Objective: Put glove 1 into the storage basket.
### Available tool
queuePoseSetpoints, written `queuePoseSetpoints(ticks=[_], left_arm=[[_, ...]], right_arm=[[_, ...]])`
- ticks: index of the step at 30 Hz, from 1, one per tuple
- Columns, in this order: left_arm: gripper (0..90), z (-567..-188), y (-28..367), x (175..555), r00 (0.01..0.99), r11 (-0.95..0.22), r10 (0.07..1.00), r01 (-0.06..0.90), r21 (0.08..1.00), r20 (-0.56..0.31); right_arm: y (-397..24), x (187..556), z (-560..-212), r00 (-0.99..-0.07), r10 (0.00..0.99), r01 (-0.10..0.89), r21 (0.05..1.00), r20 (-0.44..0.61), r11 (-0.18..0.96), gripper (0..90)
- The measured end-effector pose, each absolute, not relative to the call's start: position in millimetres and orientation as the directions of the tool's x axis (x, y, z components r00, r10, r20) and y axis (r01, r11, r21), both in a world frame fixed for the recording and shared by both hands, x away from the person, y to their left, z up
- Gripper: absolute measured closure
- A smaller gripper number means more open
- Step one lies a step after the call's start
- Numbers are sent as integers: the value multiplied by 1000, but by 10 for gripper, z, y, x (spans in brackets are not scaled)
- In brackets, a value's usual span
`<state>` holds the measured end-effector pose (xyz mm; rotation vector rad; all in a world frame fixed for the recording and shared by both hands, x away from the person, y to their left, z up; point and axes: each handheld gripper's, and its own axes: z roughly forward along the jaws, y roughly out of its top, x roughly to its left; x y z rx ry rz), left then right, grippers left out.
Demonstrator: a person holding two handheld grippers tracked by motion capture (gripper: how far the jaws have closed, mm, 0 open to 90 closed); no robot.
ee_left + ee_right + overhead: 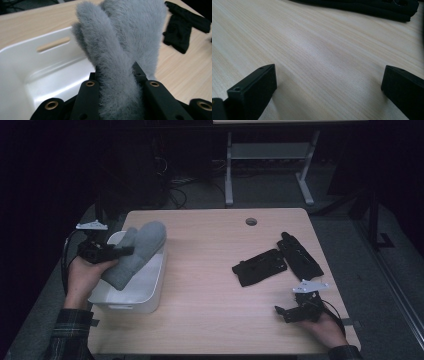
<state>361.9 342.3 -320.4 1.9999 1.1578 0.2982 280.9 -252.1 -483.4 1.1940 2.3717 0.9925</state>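
The left gripper sits at the table's left edge, over a white rectangular plastic bin, w/ its jaws pinched on a fuzzy grey fleece mitten. The mitten is held up above the bin, cuff end low toward the person's left hand, fingertip end raised past the bin's far rim. In the left gripper view the mitten is squeezed between the two black jaws, thumb part in front, white bin wall behind and below it.

The right gripper rests low at the light wood-grain tabletop's near-right corner, held by the right hand. Its jaws are spread wide w/ nothing between them; the right gripper view shows bare wood in the gap.

A pair of black fabric gloves lies right of centre, well apart from the bin: one flat black glove nearer the middle, the other black glove just beside it, angled toward the far-right edge. They touch or nearly touch; can't tell which.
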Motion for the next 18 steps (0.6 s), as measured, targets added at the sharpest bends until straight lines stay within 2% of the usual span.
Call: queuePoseSetpoints(ticks=[10,18], left_arm=[[734,-3587,3587,3701,485,-222,845,701,678,-225],[727,-3853,3549,3818,455,-241,863,752,613,-218]], right_arm=[[-2520,2809,-4834,-607,794,583,699,35,414,0],[-2522,2811,-4835,-608,794,580,701,32,416,0]])
